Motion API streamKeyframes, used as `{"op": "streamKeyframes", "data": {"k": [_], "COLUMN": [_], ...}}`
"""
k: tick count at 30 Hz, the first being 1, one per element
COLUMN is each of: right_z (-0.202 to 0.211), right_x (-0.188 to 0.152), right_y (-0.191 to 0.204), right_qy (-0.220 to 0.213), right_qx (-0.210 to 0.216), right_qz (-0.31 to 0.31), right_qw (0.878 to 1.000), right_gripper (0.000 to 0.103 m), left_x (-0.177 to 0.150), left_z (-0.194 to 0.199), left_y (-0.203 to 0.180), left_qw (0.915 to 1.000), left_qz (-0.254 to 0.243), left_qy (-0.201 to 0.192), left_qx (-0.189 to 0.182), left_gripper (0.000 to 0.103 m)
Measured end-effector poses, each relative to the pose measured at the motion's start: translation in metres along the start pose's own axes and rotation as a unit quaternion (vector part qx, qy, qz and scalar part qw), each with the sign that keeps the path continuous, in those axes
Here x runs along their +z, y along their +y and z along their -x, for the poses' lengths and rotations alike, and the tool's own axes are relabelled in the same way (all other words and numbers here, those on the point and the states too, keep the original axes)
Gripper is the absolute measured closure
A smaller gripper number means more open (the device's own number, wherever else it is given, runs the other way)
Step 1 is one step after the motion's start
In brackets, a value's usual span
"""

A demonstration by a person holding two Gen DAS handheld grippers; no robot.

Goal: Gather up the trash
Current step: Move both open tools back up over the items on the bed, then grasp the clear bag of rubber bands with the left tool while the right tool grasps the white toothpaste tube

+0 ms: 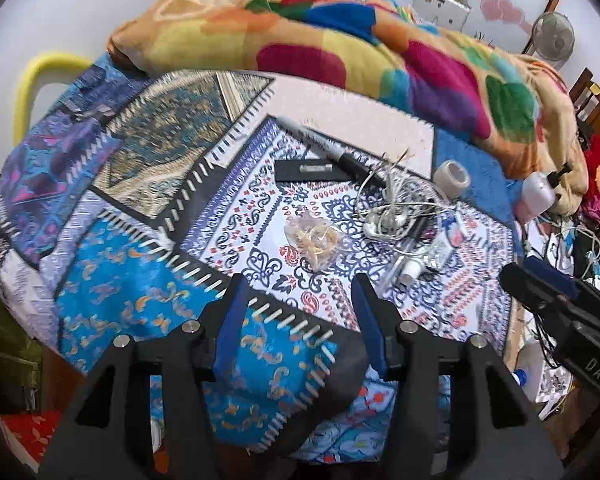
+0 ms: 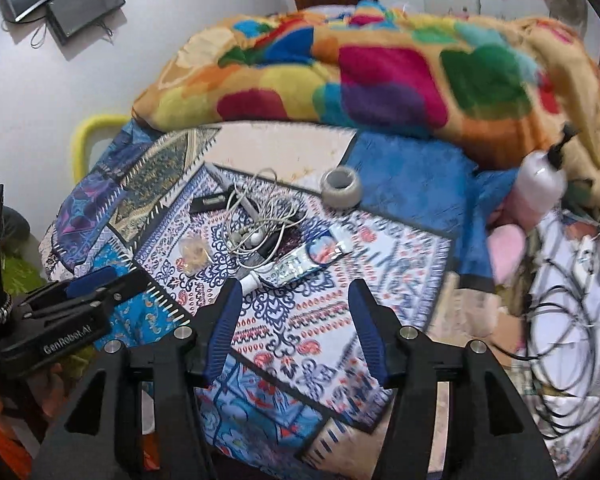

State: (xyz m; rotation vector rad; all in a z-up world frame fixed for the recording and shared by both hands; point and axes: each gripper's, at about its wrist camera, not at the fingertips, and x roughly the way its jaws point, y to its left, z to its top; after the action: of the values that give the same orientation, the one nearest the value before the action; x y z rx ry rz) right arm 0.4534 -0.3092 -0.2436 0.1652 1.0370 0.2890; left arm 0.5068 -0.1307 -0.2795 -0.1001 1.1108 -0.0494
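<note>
I am holding the left tool [image 1: 298, 292] and right tool [image 2: 292, 300] half open and empty above the bed [image 1: 112, 304], because the crumpled plastic bag [image 1: 314, 242] lies mid-frame beside the tangled earphones [image 1: 396, 208].

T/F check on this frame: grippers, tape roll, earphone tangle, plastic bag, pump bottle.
1. Both grippers hold nothing. True: the left gripper and right gripper are open and empty.
2. The tape roll is stacked on the earphone tangle. False: it sits apart, by the blue cloth.
3. The small clear plastic bag lies on the patterned bedspread. True.
4. The pump bottle stands among the earphones. False: it is far off by the blanket.
</note>
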Motion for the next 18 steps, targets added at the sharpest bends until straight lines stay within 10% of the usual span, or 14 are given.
{"op": "streamKeyframes", "data": {"k": [18], "right_z": [-0.057], "right_x": [-0.007], "right_y": [0.010], "right_qy": [0.026], "right_qx": [-0.068], "right_qz": [0.071], "right_qw": [0.995], "right_gripper": [0.052], "left_x": [0.012], "left_z": [-0.040], "left_y": [0.019], "left_qw": [0.9998], "left_qz": [0.014], "left_qy": [0.008], "left_qx": [-0.013], "left_gripper": [0.051]}}
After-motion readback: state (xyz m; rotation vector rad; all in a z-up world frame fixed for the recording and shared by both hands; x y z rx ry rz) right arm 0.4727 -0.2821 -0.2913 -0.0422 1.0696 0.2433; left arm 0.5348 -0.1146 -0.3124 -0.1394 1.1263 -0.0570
